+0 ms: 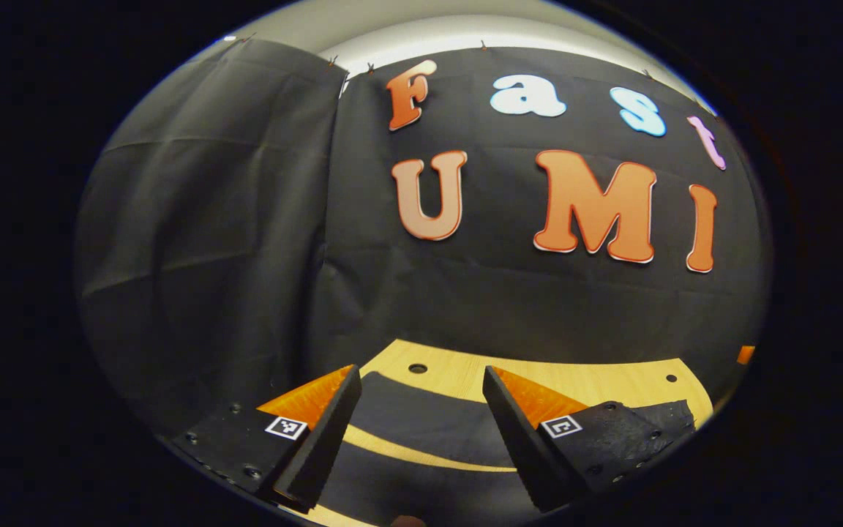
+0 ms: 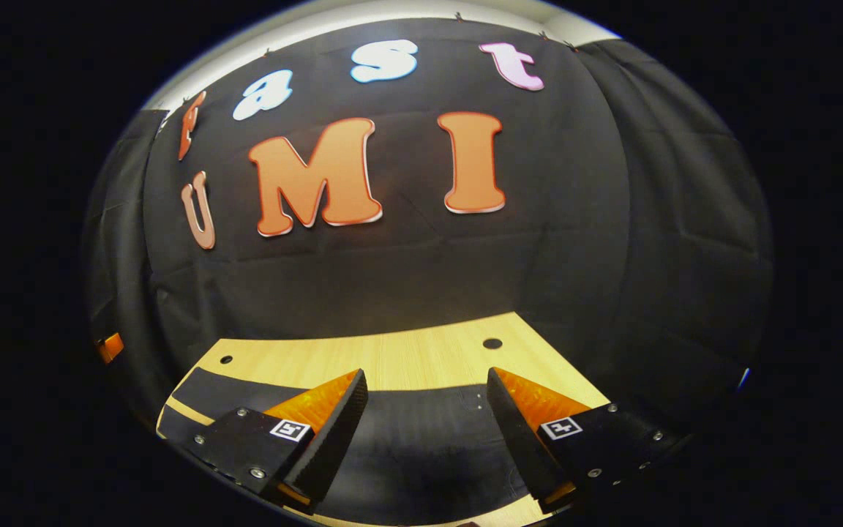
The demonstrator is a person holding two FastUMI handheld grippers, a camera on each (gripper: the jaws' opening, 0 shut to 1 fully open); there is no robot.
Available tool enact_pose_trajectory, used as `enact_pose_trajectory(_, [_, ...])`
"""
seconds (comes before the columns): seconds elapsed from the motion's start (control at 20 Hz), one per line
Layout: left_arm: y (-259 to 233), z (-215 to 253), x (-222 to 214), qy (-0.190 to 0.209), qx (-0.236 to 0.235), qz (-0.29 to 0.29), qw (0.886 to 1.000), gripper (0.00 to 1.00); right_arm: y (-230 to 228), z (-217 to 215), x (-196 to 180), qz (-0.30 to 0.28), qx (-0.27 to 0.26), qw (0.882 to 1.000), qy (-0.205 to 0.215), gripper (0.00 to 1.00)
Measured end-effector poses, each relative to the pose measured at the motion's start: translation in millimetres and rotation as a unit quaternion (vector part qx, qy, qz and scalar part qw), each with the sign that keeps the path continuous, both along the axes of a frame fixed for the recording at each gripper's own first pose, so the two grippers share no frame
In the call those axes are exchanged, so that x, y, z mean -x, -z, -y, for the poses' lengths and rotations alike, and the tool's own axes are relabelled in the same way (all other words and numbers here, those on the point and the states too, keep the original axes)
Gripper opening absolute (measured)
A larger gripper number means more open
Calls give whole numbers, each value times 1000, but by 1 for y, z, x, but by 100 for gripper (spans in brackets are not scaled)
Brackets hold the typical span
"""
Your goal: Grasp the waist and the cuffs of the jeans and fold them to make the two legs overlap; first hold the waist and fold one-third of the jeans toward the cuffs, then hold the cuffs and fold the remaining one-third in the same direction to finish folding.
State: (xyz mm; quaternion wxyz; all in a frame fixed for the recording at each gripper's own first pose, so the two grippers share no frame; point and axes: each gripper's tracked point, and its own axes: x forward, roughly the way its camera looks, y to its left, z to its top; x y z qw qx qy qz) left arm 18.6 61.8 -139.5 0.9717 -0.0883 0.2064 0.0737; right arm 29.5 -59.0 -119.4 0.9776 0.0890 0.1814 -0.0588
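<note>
**A:** Start with the left gripper view. What's there?

**B:** The left claw is spread wide, nothing between its fingers. It hangs above the worktop, tilted up toward the booth's cloth wall. Below and ahead lie the jeans, dark, flat on the wood. Two dark bands show with a thin strip of worktop between them; I take those for the two legs lying apart, though the cuffs are hard to make out.

**A:** And the right gripper view?

**B:** Much the same. The right claw is also spread, holding nothing, above the jeans. Here the cloth is one broad dark patch with a few small rivets, so this is probably the waist end. At the far left edge a small orange thing peeks in, likely the other claw, too small to be sure.

**A:** So how far along?

**B:** I'd say right at the beginning. The jeans look laid out and unfolded, and neither claw touches them. Overlapping the legs and both one-third folds are all left to do.
</note>
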Motion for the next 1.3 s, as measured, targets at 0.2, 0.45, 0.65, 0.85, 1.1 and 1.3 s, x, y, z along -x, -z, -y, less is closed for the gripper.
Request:
enact_pose_trajectory(0.2, [60,-31,15,-29,27,-90,995,100,67,40,17,-99,-57,992,50,98])
enact_pose_trajectory(0.45, [132,-68,42,-61,84,-223,969,98,136,59,43,-219,-116,963,102,99])
enact_pose_trajectory(0.65, [190,-102,60,-76,118,-317,938,98,147,49,54,-260,-162,943,133,99])
enact_pose_trajectory(0.85, [274,-129,64,-119,204,-424,874,99,161,37,69,-298,-165,927,157,99])
enact_pose_trajectory(1.1, [331,-146,98,-161,238,-517,806,99,176,24,86,-330,-195,906,179,98])
enact_pose_trajectory(1.3, [360,-156,106,-203,249,-563,761,99,192,33,89,-354,-222,889,190,98])
